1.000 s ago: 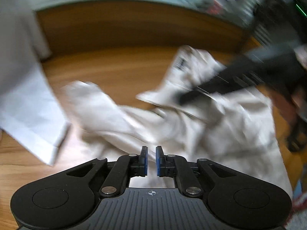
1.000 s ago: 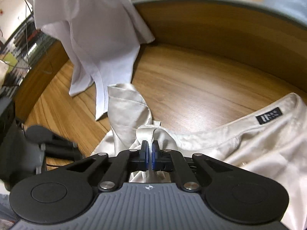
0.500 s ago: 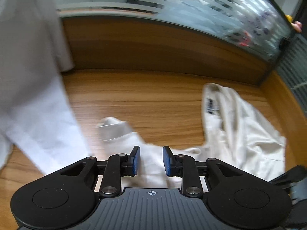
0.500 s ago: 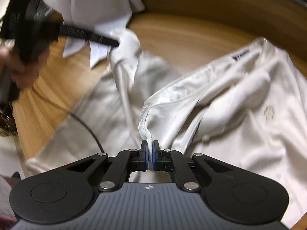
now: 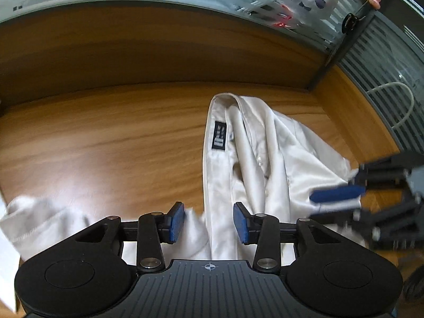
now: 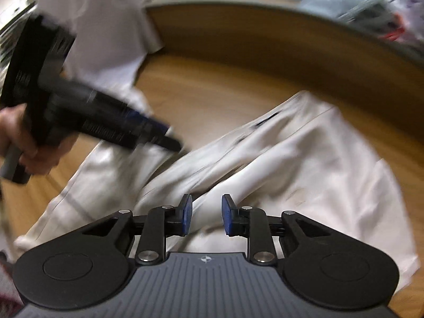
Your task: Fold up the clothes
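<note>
Bare wooden tabletop [image 5: 106,137] left of cream shirt [image 5: 265,159].

Both wrist views: close, angled down, sharing cream shirt [image 5: 254,159] [image 6: 304,164] on table [image 5: 106,137].

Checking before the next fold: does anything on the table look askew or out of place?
Yes. The cream shirt lies crumpled and twisted on the wooden table, collar label showing, not spread flat. Both the left gripper and right gripper are opening, gripping nothing.

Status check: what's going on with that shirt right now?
Left gripper and right gripper opening, gripping nothing. Cream shirt rumpled on table. White garment lies nearby.
</note>
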A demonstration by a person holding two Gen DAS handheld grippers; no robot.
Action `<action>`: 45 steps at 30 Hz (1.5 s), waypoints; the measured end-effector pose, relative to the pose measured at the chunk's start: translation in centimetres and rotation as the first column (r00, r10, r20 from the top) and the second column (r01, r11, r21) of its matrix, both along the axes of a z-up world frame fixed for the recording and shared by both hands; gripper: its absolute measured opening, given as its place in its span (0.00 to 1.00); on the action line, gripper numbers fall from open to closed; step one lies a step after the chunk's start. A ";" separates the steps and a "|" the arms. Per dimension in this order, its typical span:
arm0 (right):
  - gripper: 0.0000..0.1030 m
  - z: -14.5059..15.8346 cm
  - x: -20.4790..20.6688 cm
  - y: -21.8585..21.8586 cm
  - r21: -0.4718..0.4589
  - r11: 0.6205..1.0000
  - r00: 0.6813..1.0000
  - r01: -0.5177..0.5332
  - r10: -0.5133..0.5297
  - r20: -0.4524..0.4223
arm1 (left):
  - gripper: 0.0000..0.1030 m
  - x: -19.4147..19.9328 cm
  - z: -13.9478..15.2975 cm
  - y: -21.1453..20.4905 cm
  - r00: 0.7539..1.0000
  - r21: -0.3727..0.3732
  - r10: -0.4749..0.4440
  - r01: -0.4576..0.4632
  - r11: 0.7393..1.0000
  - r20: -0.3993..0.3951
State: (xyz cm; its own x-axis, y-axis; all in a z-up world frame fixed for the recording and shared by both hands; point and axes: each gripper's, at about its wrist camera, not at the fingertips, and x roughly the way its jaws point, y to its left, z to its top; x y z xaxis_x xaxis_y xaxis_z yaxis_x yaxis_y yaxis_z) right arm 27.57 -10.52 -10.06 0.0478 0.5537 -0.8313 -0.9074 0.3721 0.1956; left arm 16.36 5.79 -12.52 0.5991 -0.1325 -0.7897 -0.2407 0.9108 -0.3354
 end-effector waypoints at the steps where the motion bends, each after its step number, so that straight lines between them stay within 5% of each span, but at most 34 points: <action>1: 0.27 0.1 1.0 0.4 0.002 1.000 1.000 0.020 -0.020 0.008 | 0.42 0.5 0.0 0.0 1.000 0.002 -0.005 0.005 1.000 0.003; 8: 0.27 -0.1 6.5 4.3 0.022 0.995 0.993 0.094 -0.092 -0.077 | 0.43 1.7 0.4 0.5 1.000 0.051 -0.006 0.005 0.999 0.011; 16: 0.30 -1.7 5.8 8.4 0.009 0.999 0.984 0.054 -0.051 -0.169 | 0.44 -0.7 -0.6 1.8 0.998 0.022 -0.022 0.023 0.999 -0.063; 18: 0.30 -2.1 5.2 8.8 0.001 0.999 0.980 0.054 -0.053 -0.190 | 0.36 -1.3 -1.0 1.7 0.996 0.000 -0.044 0.044 0.999 -0.079; 20: 0.30 -2.5 4.5 9.1 -0.014 0.998 0.977 0.055 -0.056 -0.206 | 0.07 -1.9 -1.2 1.2 0.995 0.026 -0.062 0.065 0.998 -0.079; 24: 0.29 -3.3 2.8 9.6 -0.048 0.997 0.965 0.064 -0.074 -0.253 | 0.06 -3.6 -0.3 0.5 0.999 0.087 -0.042 0.044 0.995 -0.031; 31: 0.38 -5.9 -0.6 9.5 -0.167 0.963 0.906 0.211 -0.257 -0.338 | 0.06 -6.4 1.7 0.6 0.996 0.044 0.070 -0.072 0.996 0.048; 36: 0.46 -6.7 -1.1 9.0 -0.181 0.909 0.793 0.375 -0.416 -0.445 | 0.06 -8.1 3.0 0.5 0.989 0.016 0.114 -0.116 0.993 0.097; 40: 0.46 -6.7 -1.3 9.6 -0.194 0.895 0.764 0.402 -0.445 -0.468 | 0.05 -9.0 3.7 1.0 0.977 -0.009 0.165 -0.165 0.986 0.136; 42: 0.45 -6.7 -1.3 9.8 -0.199 0.892 0.765 0.405 -0.450 -0.460 | 0.05 -9.2 3.9 1.5 0.969 -0.010 0.195 -0.196 0.981 0.153; 45: 0.21 -6.6 -1.2 9.8 -0.199 0.890 0.770 0.410 -0.455 -0.448 | 0.05 -9.5 4.3 2.3 0.957 0.008 0.234 -0.239 0.971 0.173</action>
